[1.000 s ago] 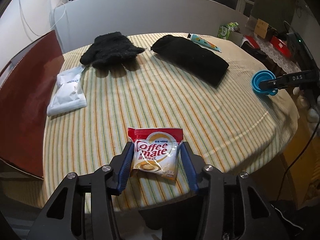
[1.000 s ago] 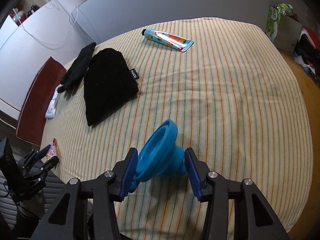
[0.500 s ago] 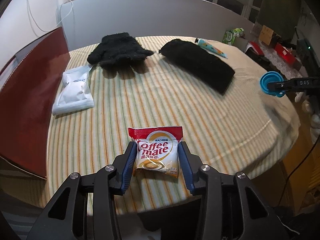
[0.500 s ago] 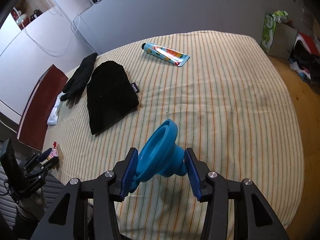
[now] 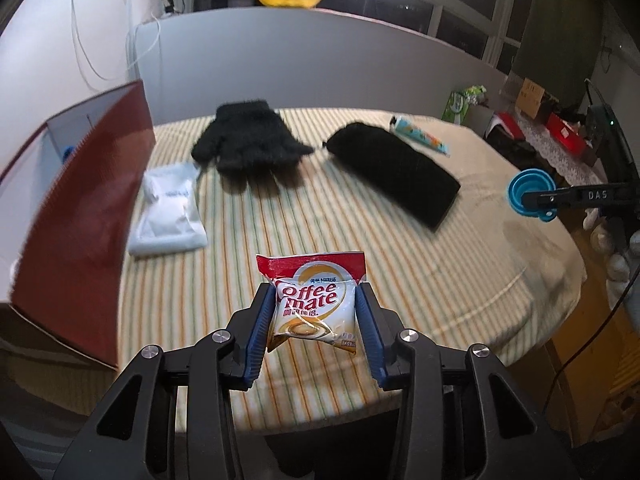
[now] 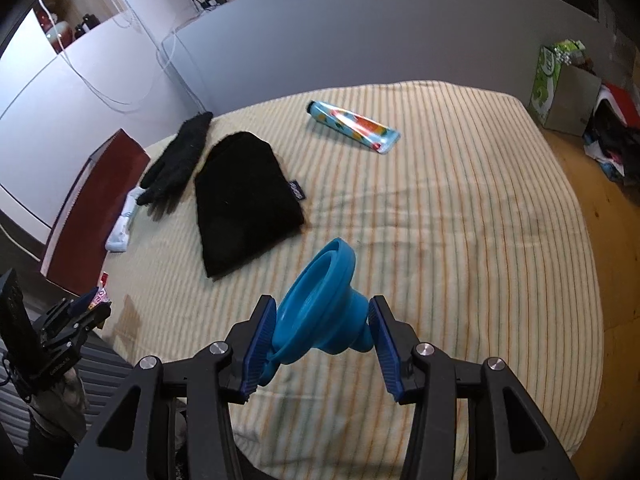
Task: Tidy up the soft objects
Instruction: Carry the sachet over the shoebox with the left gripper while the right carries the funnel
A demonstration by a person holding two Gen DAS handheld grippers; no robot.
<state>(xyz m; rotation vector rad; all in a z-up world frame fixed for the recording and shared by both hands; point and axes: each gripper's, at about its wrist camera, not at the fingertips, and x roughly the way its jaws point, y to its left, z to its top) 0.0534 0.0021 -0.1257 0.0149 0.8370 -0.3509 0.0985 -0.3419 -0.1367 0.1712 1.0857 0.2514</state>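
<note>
The left gripper (image 5: 316, 316) is closed on a sachet (image 5: 314, 308), now lifted above the table's (image 5: 500, 280) near edge; the right gripper (image 6: 322, 334) holds a funnel (image 6: 320, 312), also raised, ready for sorting

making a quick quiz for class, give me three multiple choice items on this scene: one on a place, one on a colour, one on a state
1. What lies between the black glove and the red box?
A. white packet
B. tube
C. funnel

2. What colour is the funnel?
A. red
B. blue
C. yellow

3. What does the left gripper hold?
A. nothing
B. black hat
C. creamer sachet

Key:
1 A, the white packet lies between the black glove and the red box.
2 B, the funnel is blue.
3 C, the left gripper pinches the creamer sachet.
</note>
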